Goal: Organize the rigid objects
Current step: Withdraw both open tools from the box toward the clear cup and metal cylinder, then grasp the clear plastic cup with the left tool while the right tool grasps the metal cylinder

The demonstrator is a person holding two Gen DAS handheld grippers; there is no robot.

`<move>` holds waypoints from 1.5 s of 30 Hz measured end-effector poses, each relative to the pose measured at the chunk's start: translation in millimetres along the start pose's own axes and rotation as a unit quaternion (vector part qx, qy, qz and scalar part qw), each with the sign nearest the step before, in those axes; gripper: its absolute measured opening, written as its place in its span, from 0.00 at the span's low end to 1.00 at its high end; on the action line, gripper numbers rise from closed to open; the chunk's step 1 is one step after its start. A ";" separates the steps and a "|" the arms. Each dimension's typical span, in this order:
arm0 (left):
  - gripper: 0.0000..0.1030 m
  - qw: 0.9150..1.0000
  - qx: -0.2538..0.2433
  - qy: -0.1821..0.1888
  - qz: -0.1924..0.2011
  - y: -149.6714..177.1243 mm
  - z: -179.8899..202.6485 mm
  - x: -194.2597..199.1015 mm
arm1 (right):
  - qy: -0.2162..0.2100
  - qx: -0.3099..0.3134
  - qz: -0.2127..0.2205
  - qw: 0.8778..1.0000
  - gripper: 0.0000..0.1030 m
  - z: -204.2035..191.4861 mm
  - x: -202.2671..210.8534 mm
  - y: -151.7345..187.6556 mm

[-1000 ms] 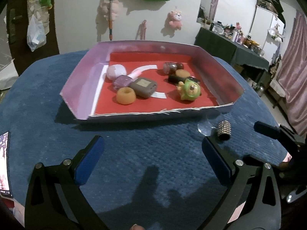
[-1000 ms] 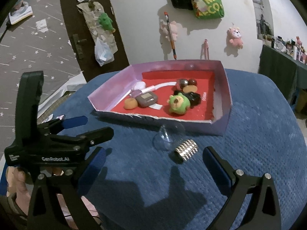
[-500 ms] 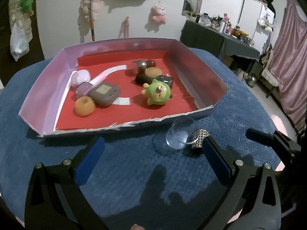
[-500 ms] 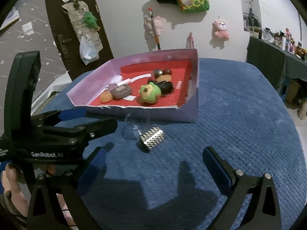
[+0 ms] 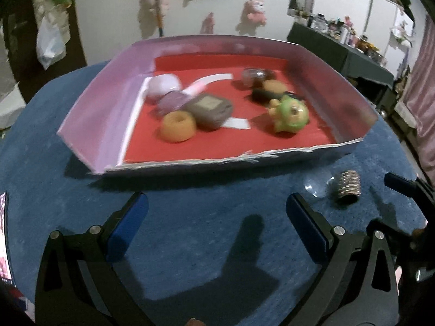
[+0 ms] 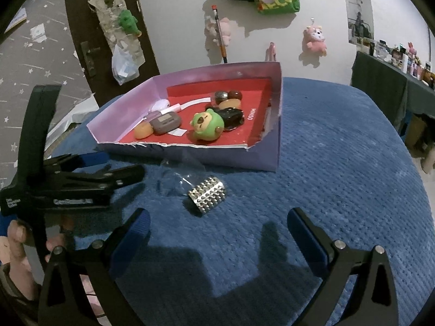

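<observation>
A clear glass bulb with a studded silver base [image 6: 207, 197] lies on the blue cloth in front of the box; it also shows in the left wrist view [image 5: 348, 186]. A pink-walled box with a red floor [image 5: 103, 114] [image 6: 267, 153] holds a green toy [image 5: 290, 114] [image 6: 208, 128], an orange ring [image 5: 177, 126], a grey device [image 5: 210, 110] and several small dark pieces. My left gripper [image 5: 216, 231] is open and empty before the box. My right gripper [image 6: 217, 237] is open and empty just short of the bulb.
The blue cloth [image 6: 339, 163] covers a round table. The left gripper's body [image 6: 68, 184] and the hand that holds it lie left of the bulb. A phone screen [image 5: 4, 233] sits at the far left edge. Plush toys hang on the wall behind.
The left view has swung back left, so the bulb now sits at its right edge. The right gripper has stayed near the bulb. Both grippers remain open.
</observation>
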State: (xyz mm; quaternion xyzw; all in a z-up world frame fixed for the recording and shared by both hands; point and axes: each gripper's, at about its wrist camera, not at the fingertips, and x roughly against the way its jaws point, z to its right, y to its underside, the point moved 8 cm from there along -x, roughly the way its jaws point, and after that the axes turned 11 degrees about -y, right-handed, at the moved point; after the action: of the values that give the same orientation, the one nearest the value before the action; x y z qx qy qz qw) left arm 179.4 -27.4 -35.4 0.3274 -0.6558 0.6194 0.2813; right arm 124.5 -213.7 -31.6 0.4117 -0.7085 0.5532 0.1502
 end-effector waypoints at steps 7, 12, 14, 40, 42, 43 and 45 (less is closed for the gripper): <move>1.00 0.996 -0.015 0.086 0.005 -3.3 35.2 19.1 | 0.021 0.010 -0.011 1.000 1.00 5.2 -8.0 2.4; 1.00 0.995 -0.049 0.089 0.012 -15.5 75.8 13.9 | 0.035 0.001 -0.006 0.999 1.00 19.4 -1.1 3.7; 1.00 0.995 -0.050 0.089 0.001 -18.7 84.5 4.5 | 0.044 0.012 -0.006 0.999 1.00 19.3 0.1 5.1; 0.98 0.996 -0.064 0.067 0.015 -8.0 60.3 1.5 | 0.021 0.040 -0.042 0.998 0.76 2.2 -27.2 2.2; 0.95 0.995 -0.063 0.073 0.010 -11.9 63.1 -2.4 | 0.022 0.041 -0.044 0.998 0.72 2.6 -27.7 0.2; 0.92 0.995 -0.062 0.079 0.006 -12.8 63.7 -4.0 | 0.021 0.040 -0.044 0.998 0.68 2.4 -28.2 -0.9; 0.80 0.994 -0.056 0.093 -0.006 -12.3 64.8 -7.9 | 0.016 0.038 -0.045 0.998 0.63 1.3 -29.4 -2.3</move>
State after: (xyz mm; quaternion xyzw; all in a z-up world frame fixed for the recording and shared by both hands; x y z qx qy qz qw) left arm 196.3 -91.5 -38.6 0.2562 -0.6584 0.6076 0.3630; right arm 144.7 -202.8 -50.2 0.4400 -0.6650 0.5789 0.1701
